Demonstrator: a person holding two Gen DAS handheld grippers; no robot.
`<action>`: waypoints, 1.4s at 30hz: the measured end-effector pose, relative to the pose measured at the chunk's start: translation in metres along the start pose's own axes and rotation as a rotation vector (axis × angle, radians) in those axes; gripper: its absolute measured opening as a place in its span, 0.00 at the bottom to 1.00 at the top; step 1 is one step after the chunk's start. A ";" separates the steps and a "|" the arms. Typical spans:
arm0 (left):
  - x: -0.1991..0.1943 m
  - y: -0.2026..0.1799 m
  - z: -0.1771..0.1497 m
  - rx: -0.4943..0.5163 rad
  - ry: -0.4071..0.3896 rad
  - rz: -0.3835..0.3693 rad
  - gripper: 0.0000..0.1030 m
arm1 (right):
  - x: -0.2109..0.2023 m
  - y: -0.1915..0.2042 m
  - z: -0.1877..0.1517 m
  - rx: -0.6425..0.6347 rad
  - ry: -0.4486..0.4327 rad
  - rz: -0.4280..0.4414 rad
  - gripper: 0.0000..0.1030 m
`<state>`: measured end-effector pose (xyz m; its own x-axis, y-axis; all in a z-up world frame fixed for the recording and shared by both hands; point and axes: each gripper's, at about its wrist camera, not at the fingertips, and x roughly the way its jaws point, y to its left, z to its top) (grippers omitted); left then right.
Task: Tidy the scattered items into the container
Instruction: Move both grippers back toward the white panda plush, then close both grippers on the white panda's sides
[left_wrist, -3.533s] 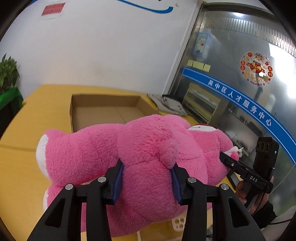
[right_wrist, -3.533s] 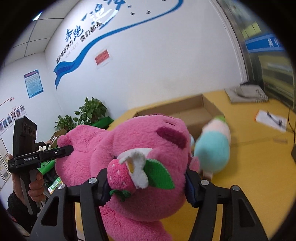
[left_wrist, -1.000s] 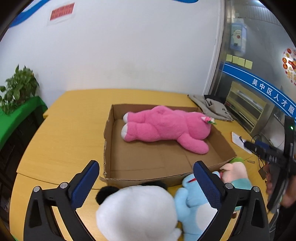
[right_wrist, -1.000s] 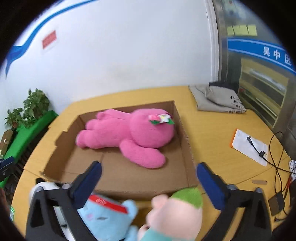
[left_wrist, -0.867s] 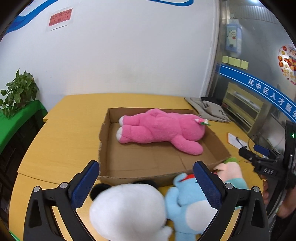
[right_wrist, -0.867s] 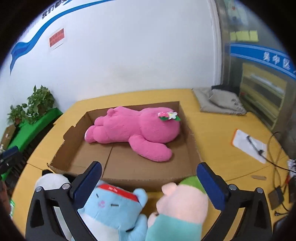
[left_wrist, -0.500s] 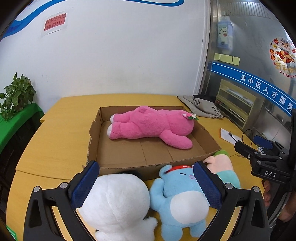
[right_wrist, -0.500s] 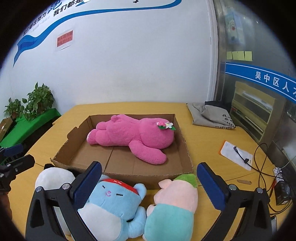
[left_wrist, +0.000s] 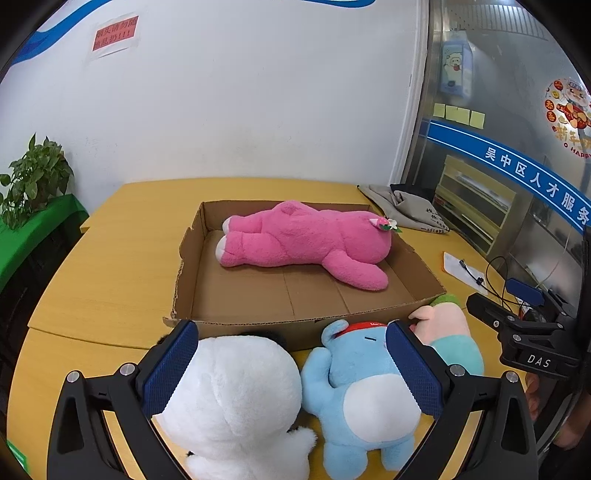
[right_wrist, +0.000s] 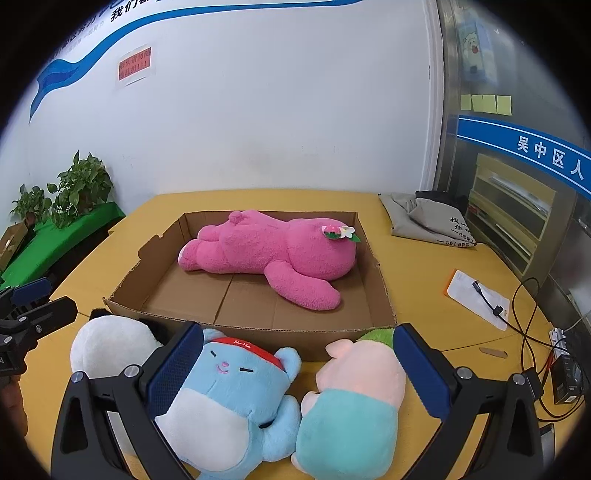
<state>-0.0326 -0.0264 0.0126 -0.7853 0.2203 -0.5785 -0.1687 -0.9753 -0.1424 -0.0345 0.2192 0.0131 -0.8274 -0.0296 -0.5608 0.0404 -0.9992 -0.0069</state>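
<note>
- Pink plush bear (left_wrist: 306, 242) lying on its side inside the cardboard box (left_wrist: 186, 273), toward the far wall, head to the right.
- White plush (left_wrist: 229, 398), blue plush (left_wrist: 360, 387) and pink-and-teal plush (left_wrist: 448, 343) lined up on the yellow table (left_wrist: 110, 269), just near the box's near wall, outside it.
- Left gripper (left_wrist: 293, 373) spread wide, empty, above the white and blue plush.
- Right gripper (right_wrist: 295, 373) spread wide too, holding nothing, above the blue plush (right_wrist: 236, 402) and the pink-and-teal plush (right_wrist: 354, 402).
- Grey bag (right_wrist: 428, 218) far right on the table; paper and cable (right_wrist: 480, 295) right of the box.
</note>
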 end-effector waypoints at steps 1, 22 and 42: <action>0.001 0.001 -0.001 0.001 0.001 0.000 1.00 | 0.000 0.001 0.000 0.000 0.002 0.002 1.00; 0.013 0.034 -0.016 -0.065 0.058 -0.005 1.00 | 0.014 0.012 -0.007 0.011 0.045 0.019 1.00; 0.063 0.112 -0.053 -0.232 0.202 -0.121 1.00 | 0.032 0.128 -0.068 -0.132 0.170 0.440 1.00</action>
<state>-0.0693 -0.1207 -0.0818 -0.6299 0.3555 -0.6906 -0.0955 -0.9178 -0.3853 -0.0178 0.0920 -0.0615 -0.6135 -0.4318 -0.6611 0.4449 -0.8807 0.1624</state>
